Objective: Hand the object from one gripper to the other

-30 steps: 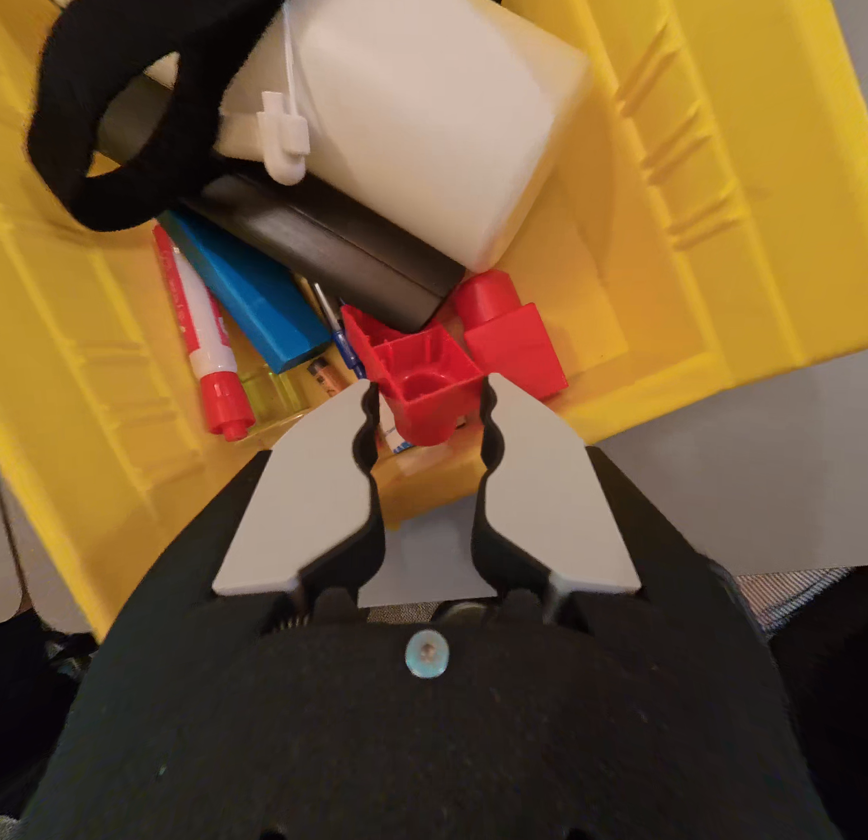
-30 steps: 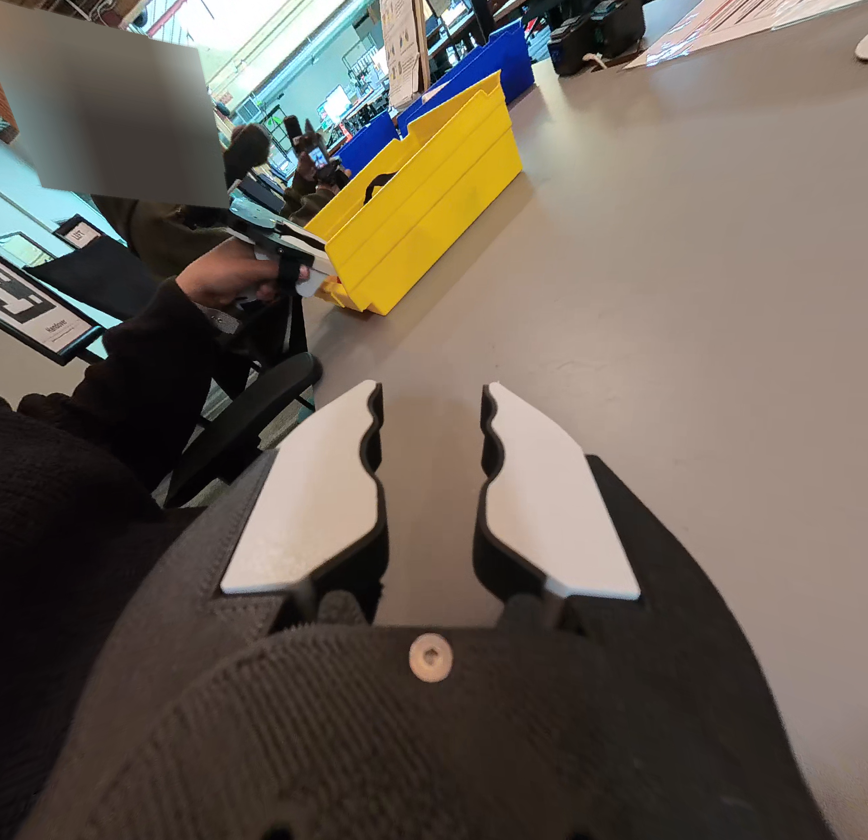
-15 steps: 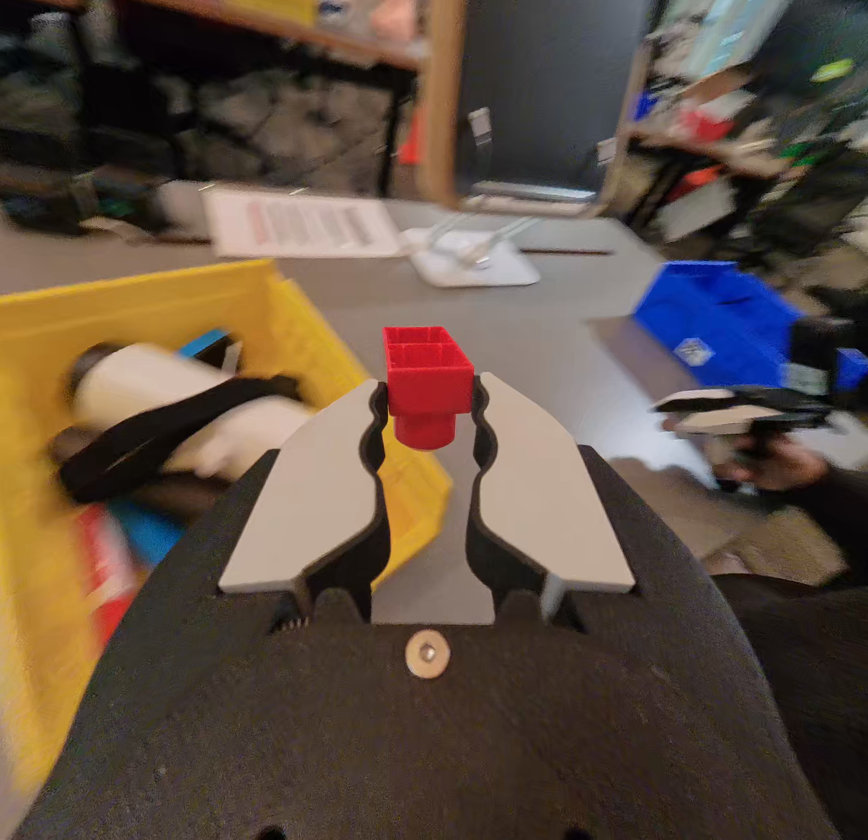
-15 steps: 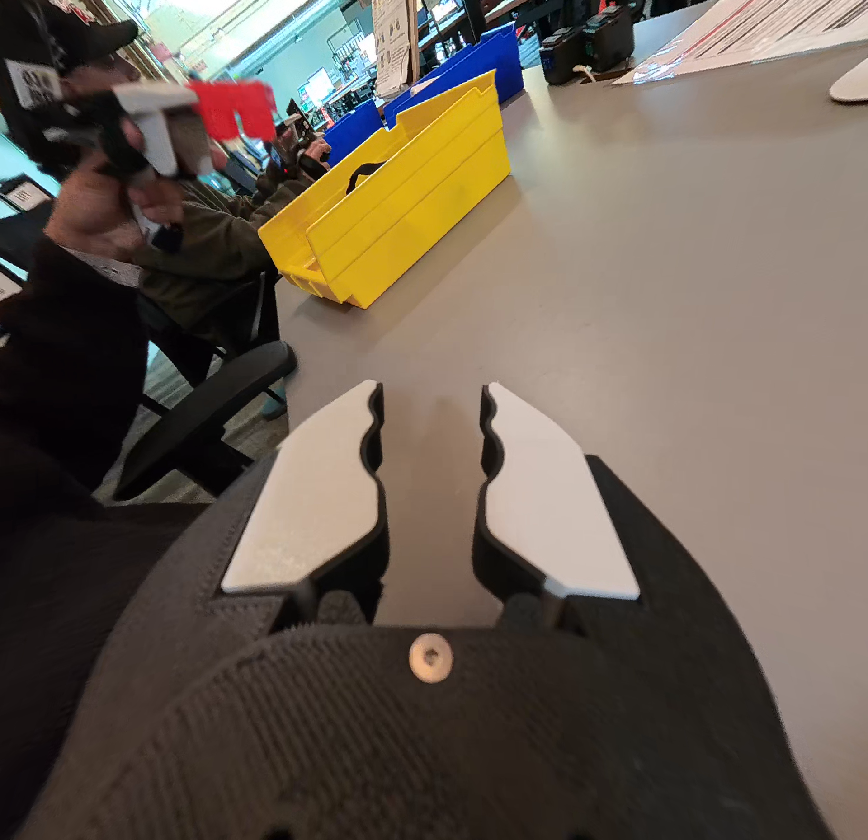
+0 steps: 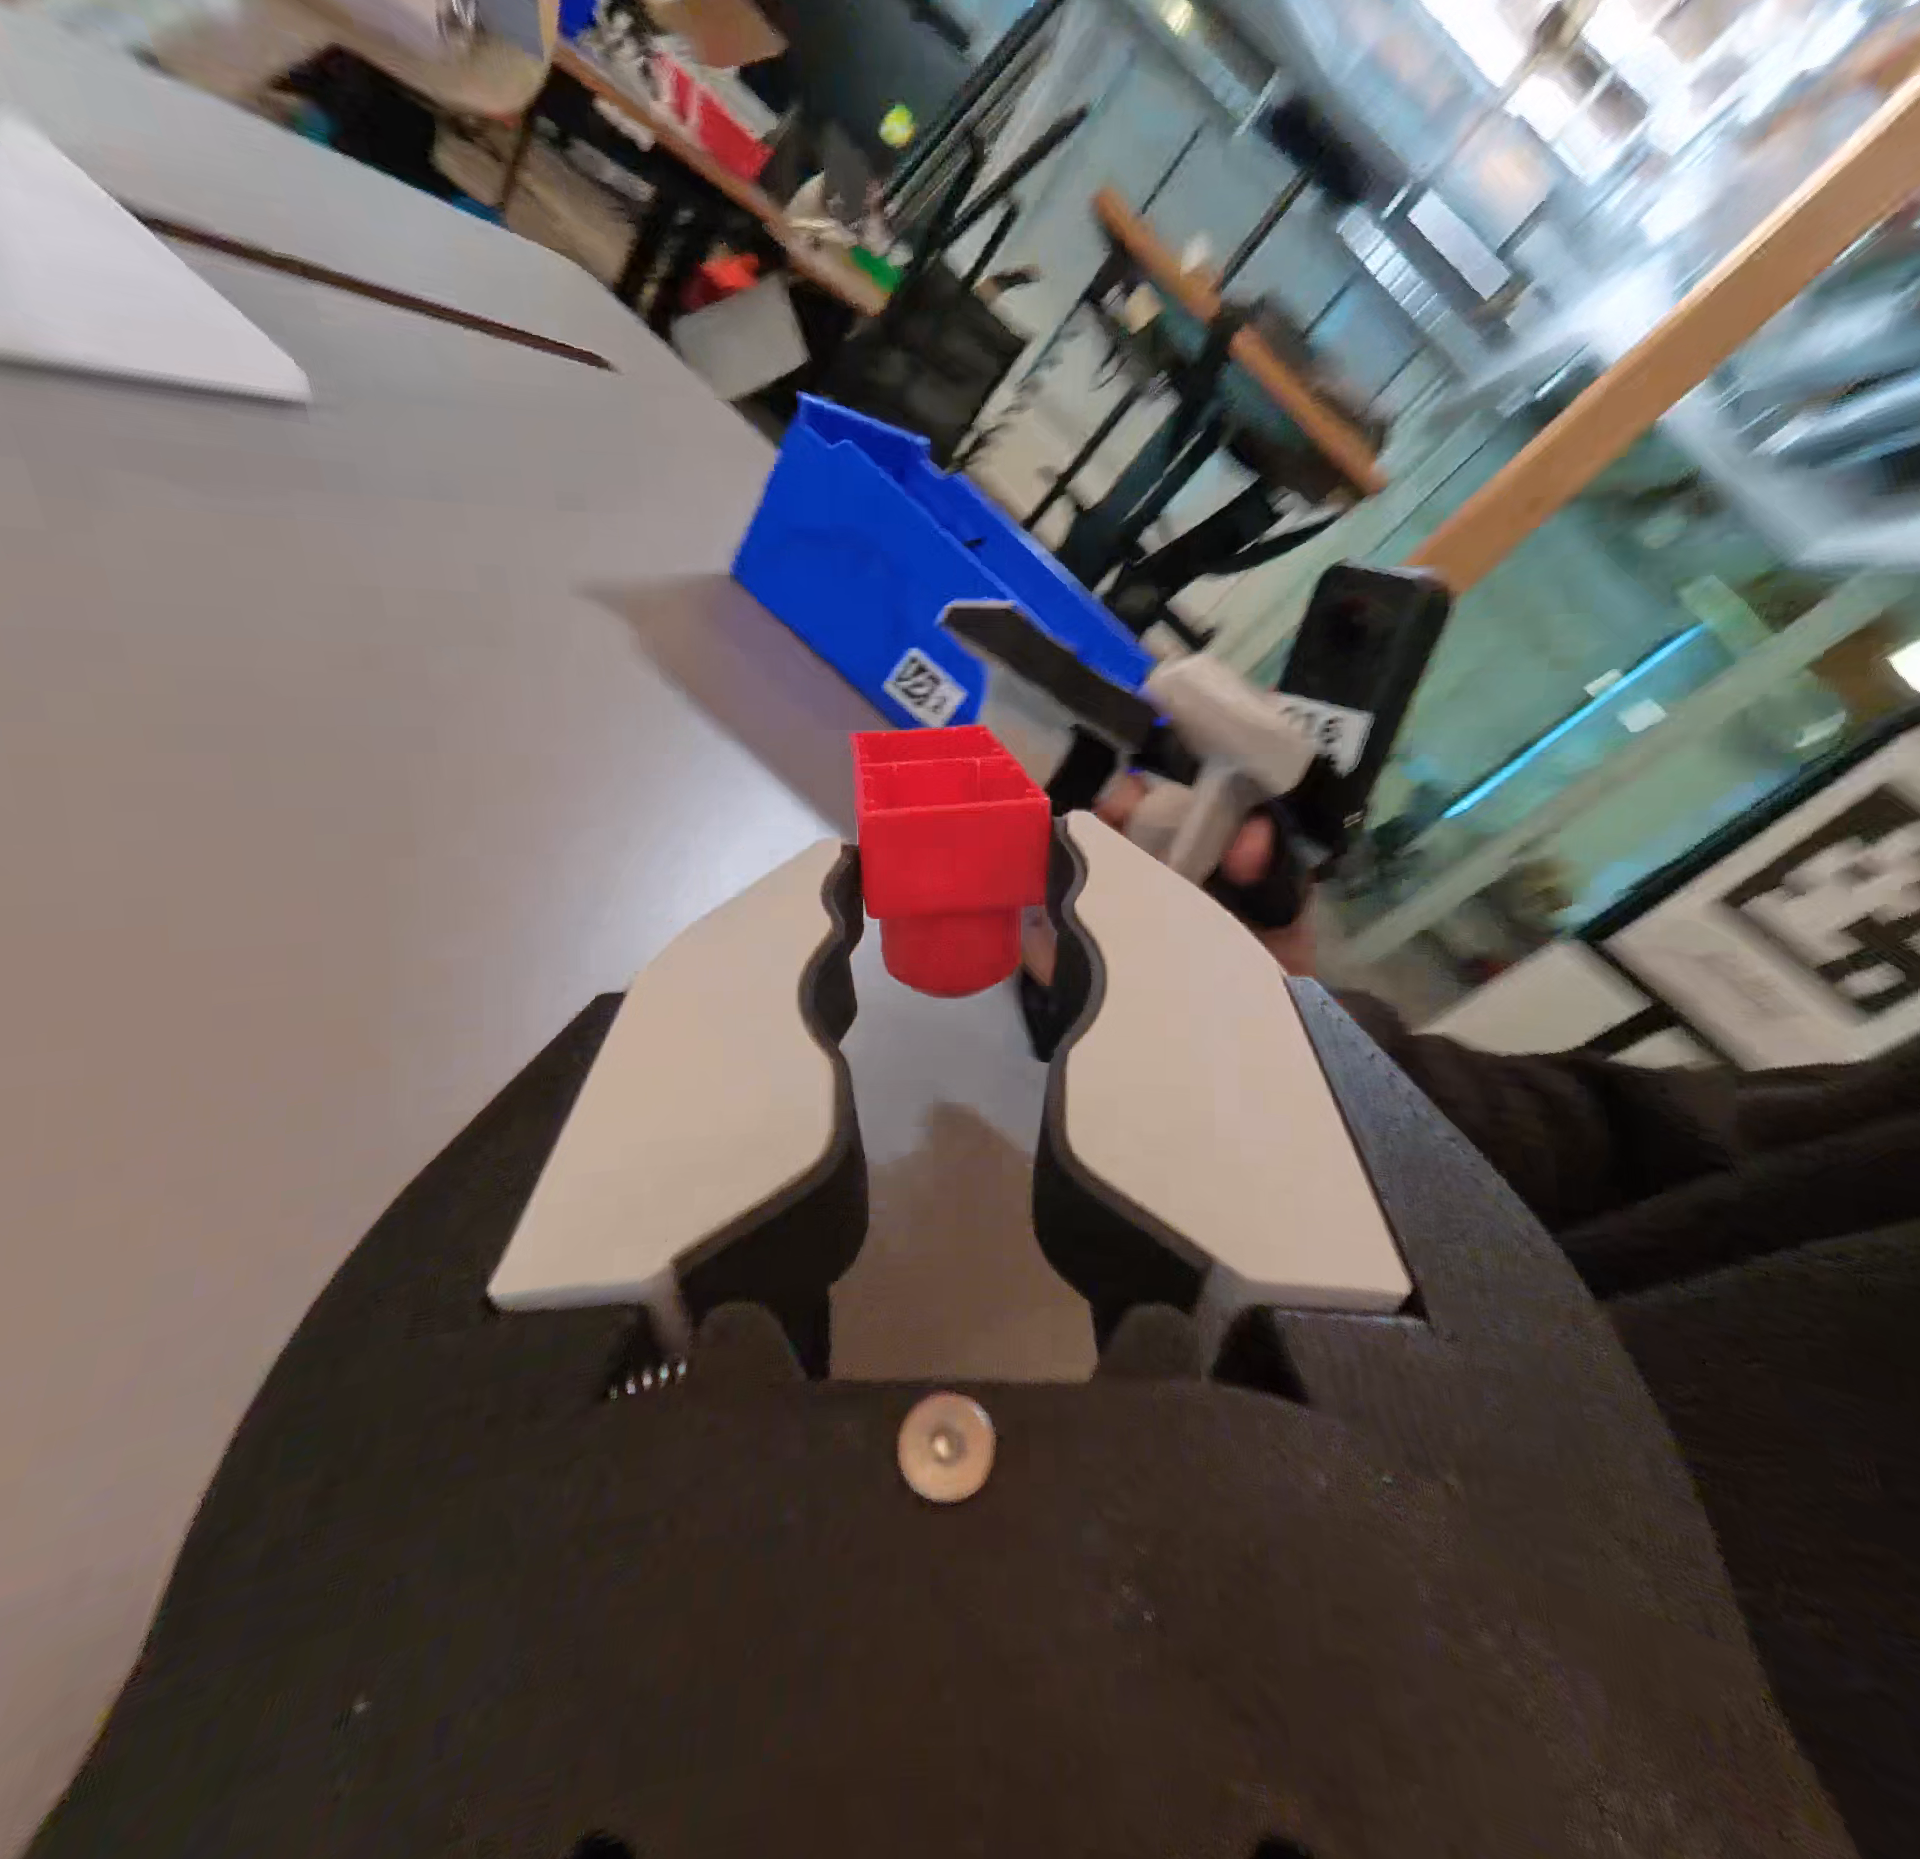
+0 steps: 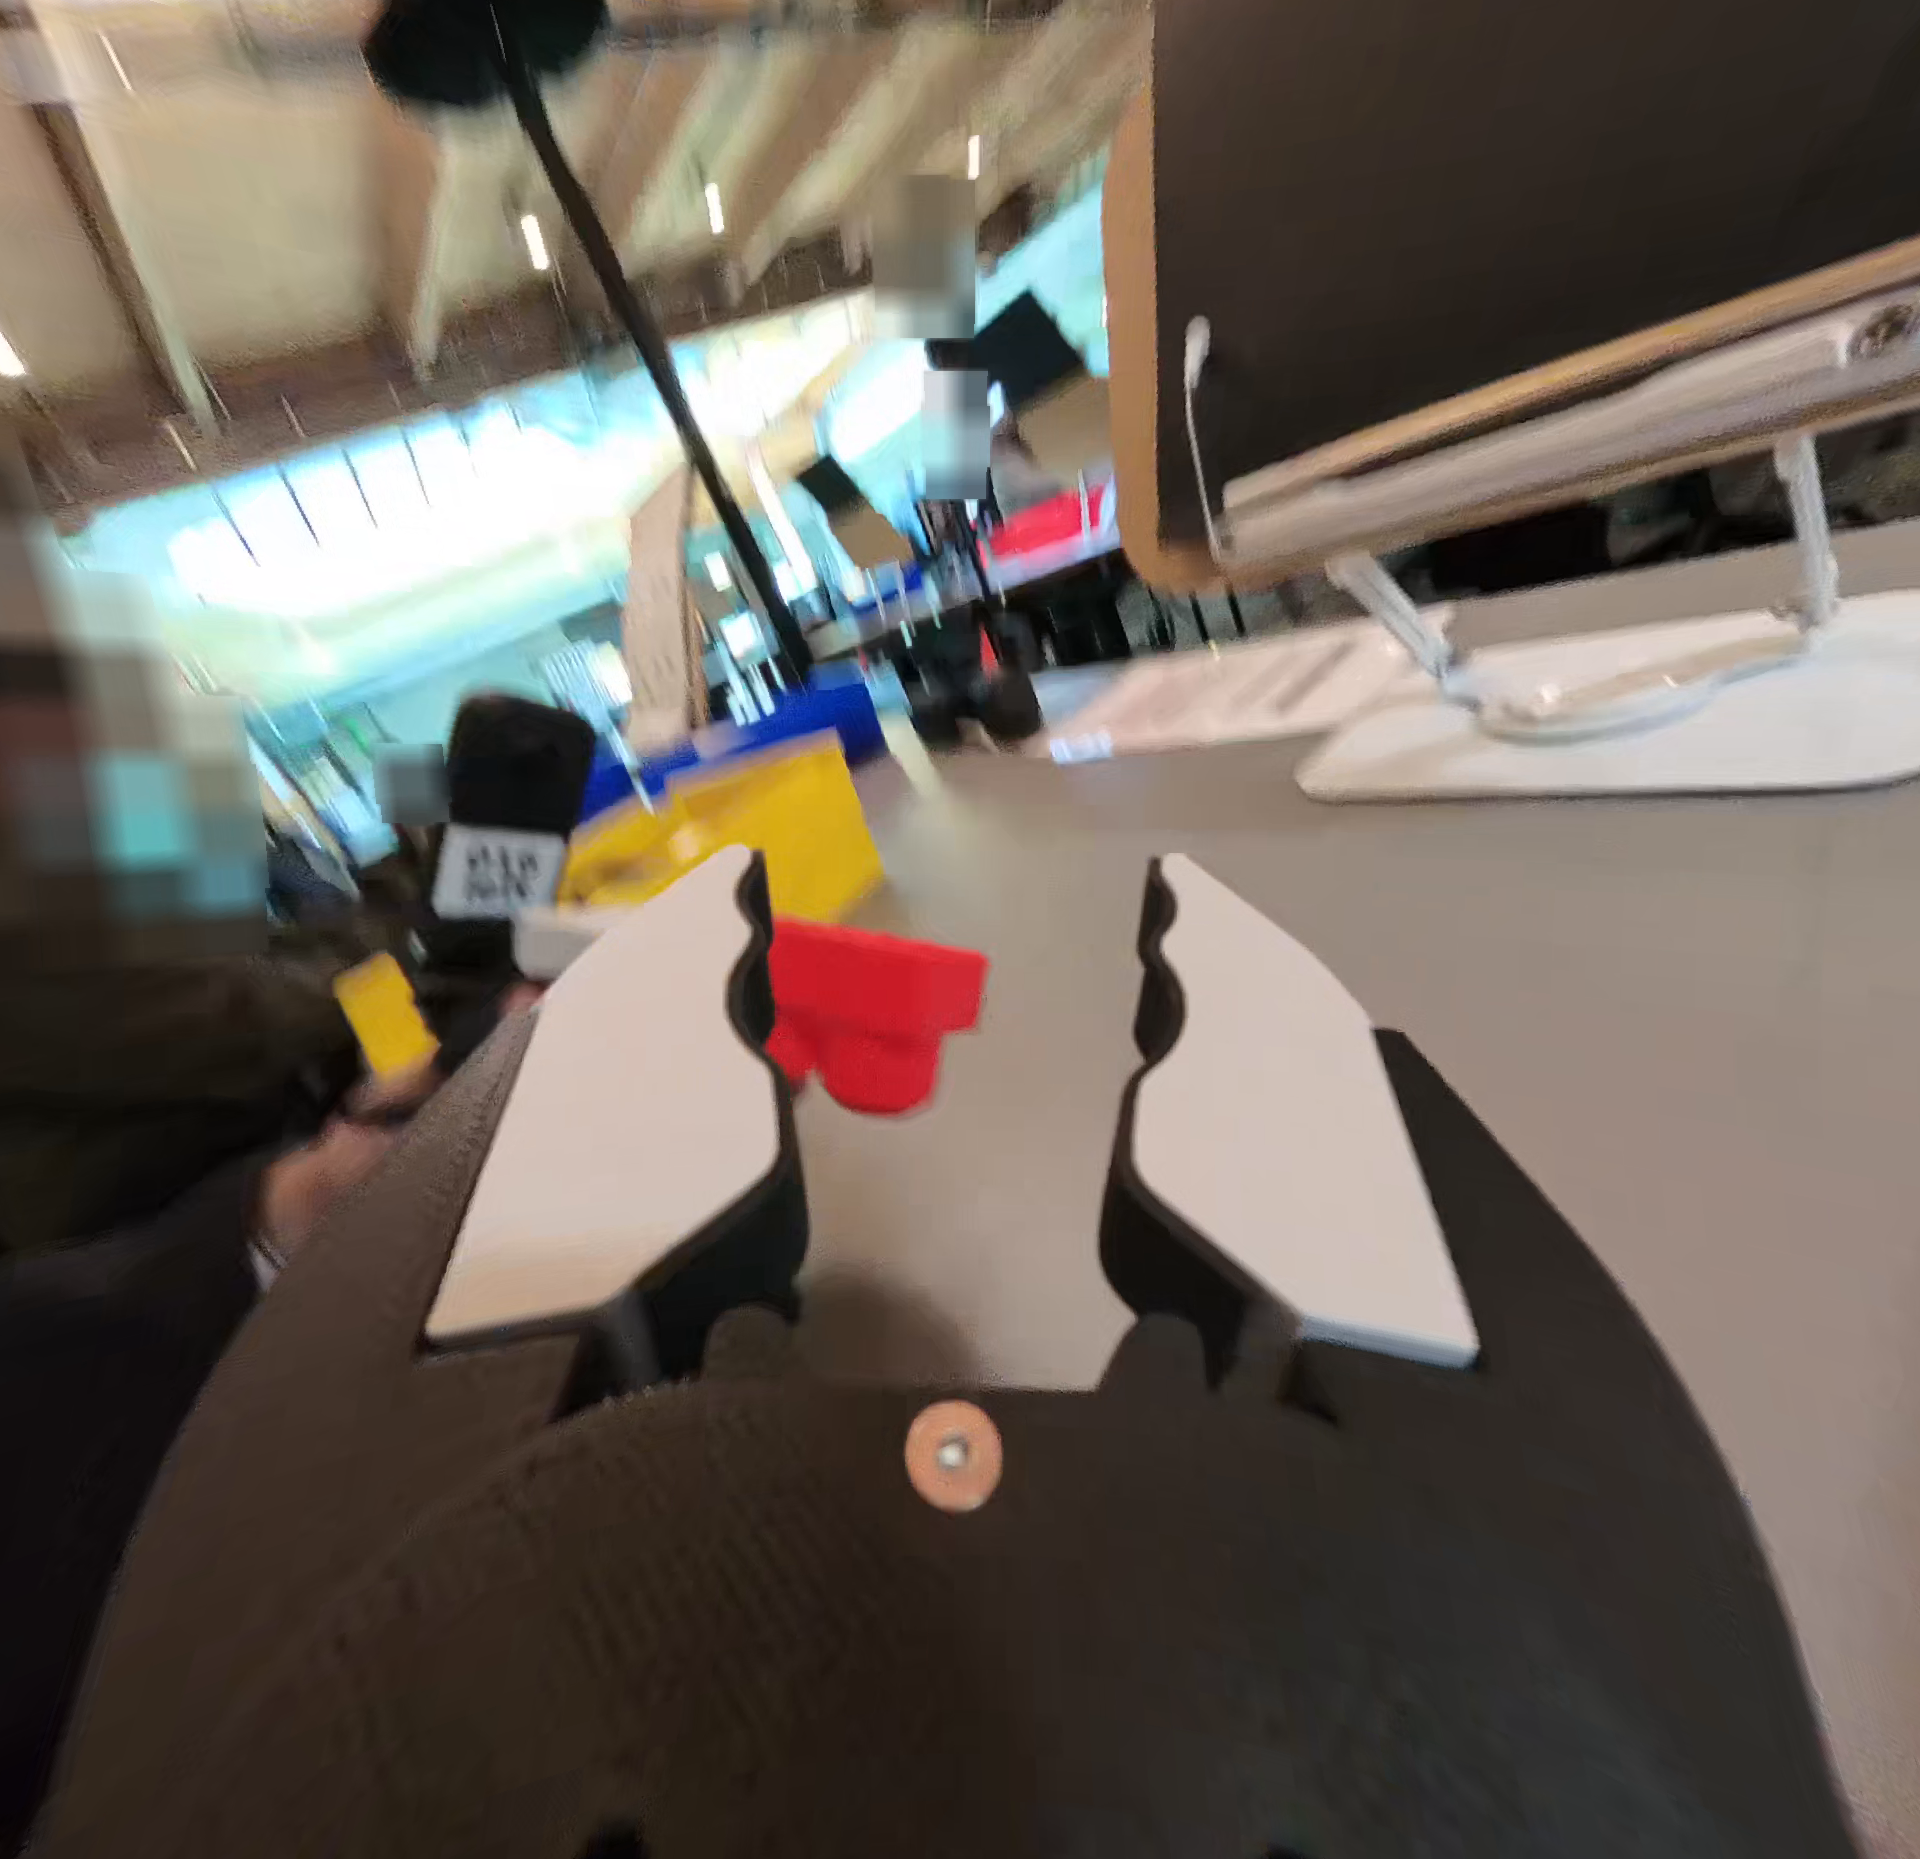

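Note:
My left gripper is shut on a red plastic block, hollow side up and round stud down, held in the air above the grey table. In that view my right gripper shows just beyond the block, coming from the right with its fingers apart. In the right wrist view my right gripper is open and empty. The red block lies between its fingertips, nearer the left finger and apart from the right one. The left gripper that holds the block is mostly hidden behind that finger.
A blue bin stands on the table behind the block. A yellow bin shows to the left in the right wrist view. A white stand bearing a dark screen stands at the right. Both views are motion-blurred.
My left gripper lifted the red block out of the yellow bin and swung it right. My right gripper rose from the table, opened wider and moved up to the block.

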A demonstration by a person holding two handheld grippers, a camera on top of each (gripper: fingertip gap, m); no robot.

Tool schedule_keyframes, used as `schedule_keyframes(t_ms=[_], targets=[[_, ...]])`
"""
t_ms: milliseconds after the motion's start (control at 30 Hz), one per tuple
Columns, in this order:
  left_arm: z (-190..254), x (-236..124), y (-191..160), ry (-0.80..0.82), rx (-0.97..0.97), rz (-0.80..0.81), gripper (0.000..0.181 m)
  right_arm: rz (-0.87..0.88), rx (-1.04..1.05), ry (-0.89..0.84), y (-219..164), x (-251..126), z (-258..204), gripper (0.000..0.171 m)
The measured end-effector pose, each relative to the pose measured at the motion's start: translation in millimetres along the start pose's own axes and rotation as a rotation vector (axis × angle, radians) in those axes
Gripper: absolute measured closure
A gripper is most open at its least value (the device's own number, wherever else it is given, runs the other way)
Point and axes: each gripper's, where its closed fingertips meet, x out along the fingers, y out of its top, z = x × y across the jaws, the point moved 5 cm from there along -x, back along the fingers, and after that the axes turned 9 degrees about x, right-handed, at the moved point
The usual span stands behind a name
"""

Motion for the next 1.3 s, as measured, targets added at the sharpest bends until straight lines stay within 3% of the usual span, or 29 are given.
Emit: schedule_keyframes(t_ms=[133, 233, 433, 533, 567, 633, 833, 900, 967, 1133, 1300], targets=[[-18.0, -4.4, -5.1, -0.086, -0.171, 0.073, 0.144, -0.265, -0.177, 0.03, -8.6, 3.1, 17.0, 0.095], [-23.8, -9.9, -7.9, -0.153, -0.23, 0.044, 0.143, -0.311, -0.321, 0.076, -15.1, 2.5, 24.3, 0.089], [-18.2, -6.7, -22.2, -0.4, -0.585, 0.036, 0.143, -0.331, -0.559, 0.282, -39.4, 3.0, -18.9, 0.089], [-11.6, -0.7, -28.7, -0.45, -0.638, -0.004, 0.143, -0.357, -0.755, 0.249, -54.5, 4.7, -24.1, 0.105], [-10.5, 0.2, -31.2, -0.453, -0.641, -0.023, 0.143, -0.361, -0.794, 0.249, -57.4, 4.8, -25.6, 0.117], [-11.5, -1.3, -30.9, -0.455, -0.646, -0.018, 0.144, -0.366, -0.8, 0.264, -60.8, 4.7, -28.7, 0.122], [-16.4, -5.9, -23.3, -0.384, -0.536, 0.022, 0.131, -0.406, -0.608, 0.266, -55.9, 6.5, -27.9, 0.125], [-19.6, -7.7, -17.7, -0.347, -0.511, 0.067, 0.104, -0.374, -0.505, 0.247, -45.2, 5.9, -23.8, 0.125], [-21.4, -9.3, -11.5, -0.29, -0.437, 0.111, 0.087, -0.358, -0.339, 0.236, -34.6, 4.4, -16.5, 0.125], [-14.1, -3.0, -14.2, -0.095, -0.013, -0.002, 0.069, -0.473, 0.241, 0.317, -29.5, 1.4, 3.1, 0.125], [5.9, 8.8, -29.6, 0.009, 0.489, -0.151, 0.07, -0.68, 0.603, 0.416, -45.1, -3.2, 2.3, 0.125]])
